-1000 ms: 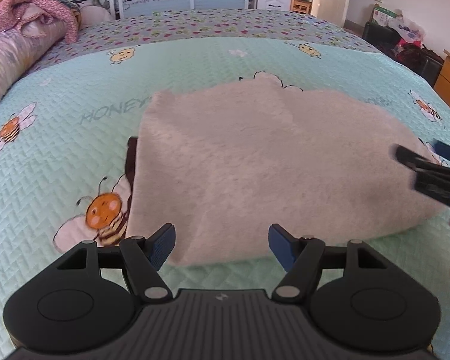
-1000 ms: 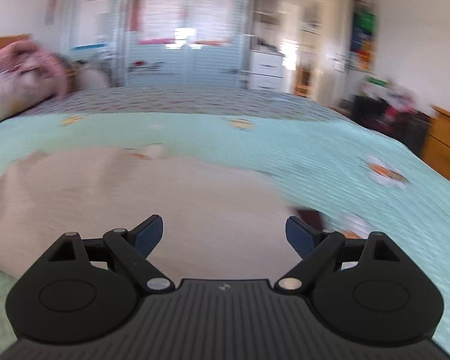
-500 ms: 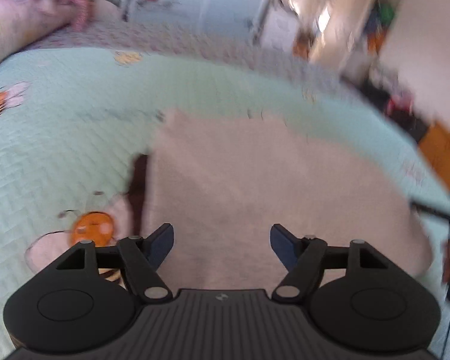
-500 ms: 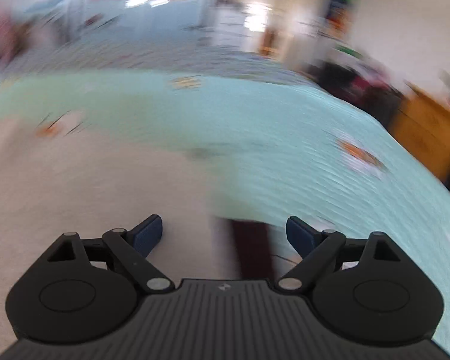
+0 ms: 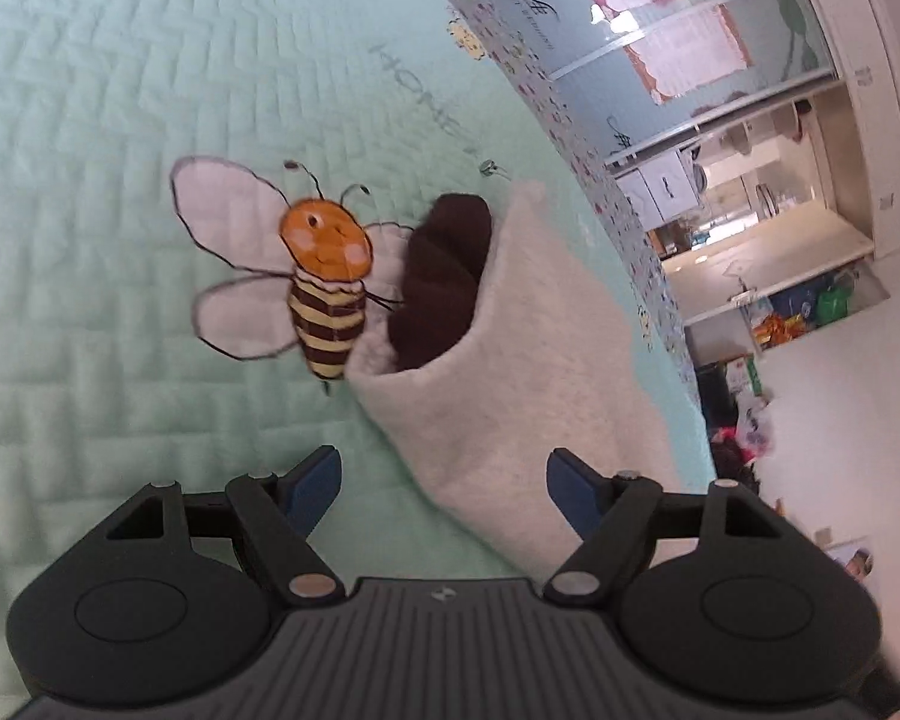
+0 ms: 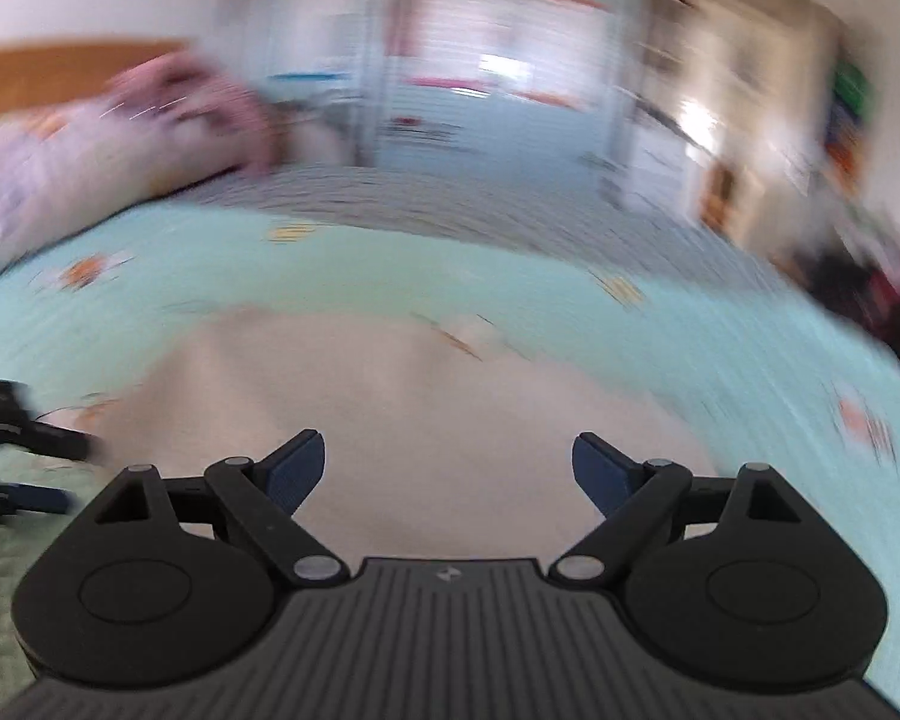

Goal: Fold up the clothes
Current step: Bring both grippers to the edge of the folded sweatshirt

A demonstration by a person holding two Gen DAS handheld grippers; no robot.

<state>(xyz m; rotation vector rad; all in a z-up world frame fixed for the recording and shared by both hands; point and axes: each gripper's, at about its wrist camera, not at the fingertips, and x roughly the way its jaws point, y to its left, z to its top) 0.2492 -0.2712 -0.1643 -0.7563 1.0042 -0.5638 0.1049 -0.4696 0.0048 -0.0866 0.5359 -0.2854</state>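
A cream fleece garment lies folded on the mint quilt, with a dark brown part showing at its near corner. My left gripper is rolled over sideways and hangs open just short of that corner, its blue pads on either side of the cloth's edge without pressing it. In the blurred right wrist view the same garment spreads ahead of my right gripper, which is open and holds nothing. The left gripper shows at that view's left edge.
The mint quilt with a stitched bee covers the bed. Pink bedding is piled at the headboard end. A wardrobe with sliding doors and a chest of drawers stand beyond the bed.
My left gripper has rolled sideways and dropped toward the garment's brown-lined corner. The right gripper swung from the garment's right side back toward its middle and rose.
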